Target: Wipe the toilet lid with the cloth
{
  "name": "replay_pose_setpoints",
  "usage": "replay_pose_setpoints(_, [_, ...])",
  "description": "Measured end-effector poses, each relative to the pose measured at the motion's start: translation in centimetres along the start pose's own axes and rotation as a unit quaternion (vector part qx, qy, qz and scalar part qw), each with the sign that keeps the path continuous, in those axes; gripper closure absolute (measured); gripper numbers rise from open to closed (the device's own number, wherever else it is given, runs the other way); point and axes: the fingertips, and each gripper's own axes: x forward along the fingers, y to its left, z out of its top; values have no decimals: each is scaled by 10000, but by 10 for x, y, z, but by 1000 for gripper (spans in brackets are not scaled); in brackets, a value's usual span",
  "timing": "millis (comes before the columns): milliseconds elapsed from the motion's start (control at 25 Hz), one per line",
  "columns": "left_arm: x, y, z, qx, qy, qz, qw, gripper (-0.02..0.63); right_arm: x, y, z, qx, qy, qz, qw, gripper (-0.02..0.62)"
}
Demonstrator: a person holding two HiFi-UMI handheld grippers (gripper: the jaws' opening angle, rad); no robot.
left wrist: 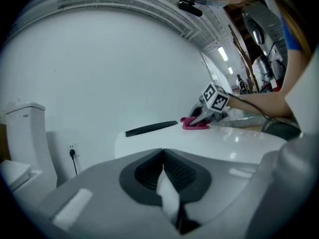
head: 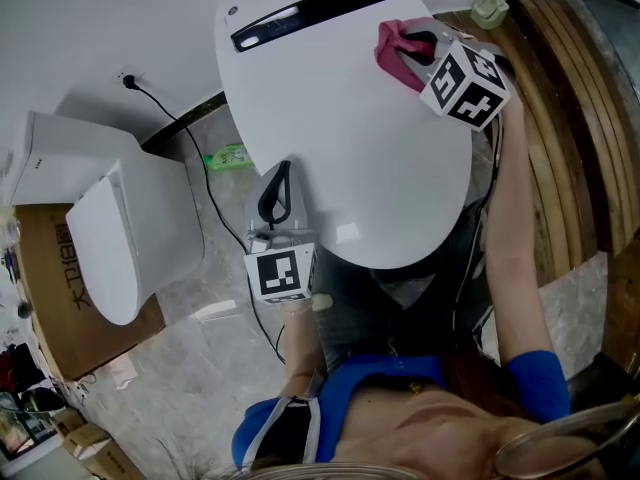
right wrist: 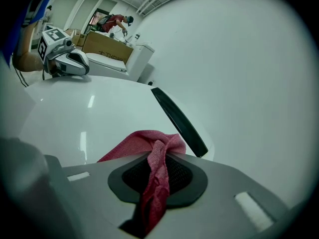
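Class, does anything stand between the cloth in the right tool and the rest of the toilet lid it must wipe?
The right tool holds the cloth on the toilet lid. Only the left tool, at the lid's near left edge, sits on the surface; the rest shows bare.

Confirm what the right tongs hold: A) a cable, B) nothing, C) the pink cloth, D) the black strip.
C: the right gripper view shows the cloth pinched in the right tongs, spilling onto the lid.
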Motion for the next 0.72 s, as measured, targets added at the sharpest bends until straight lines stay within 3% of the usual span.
replay_pose_setpoints(320, [2, -1, -1, 177, 99, 5, 9998, 603, 8, 9, 20, -180, -14, 219, 9996, 535])
replay_pose_setpoints(720, [1, 1, -2, 106, 93, 1, 9999, 603, 20, 19, 46, -430, -90, 377, 9983, 535])
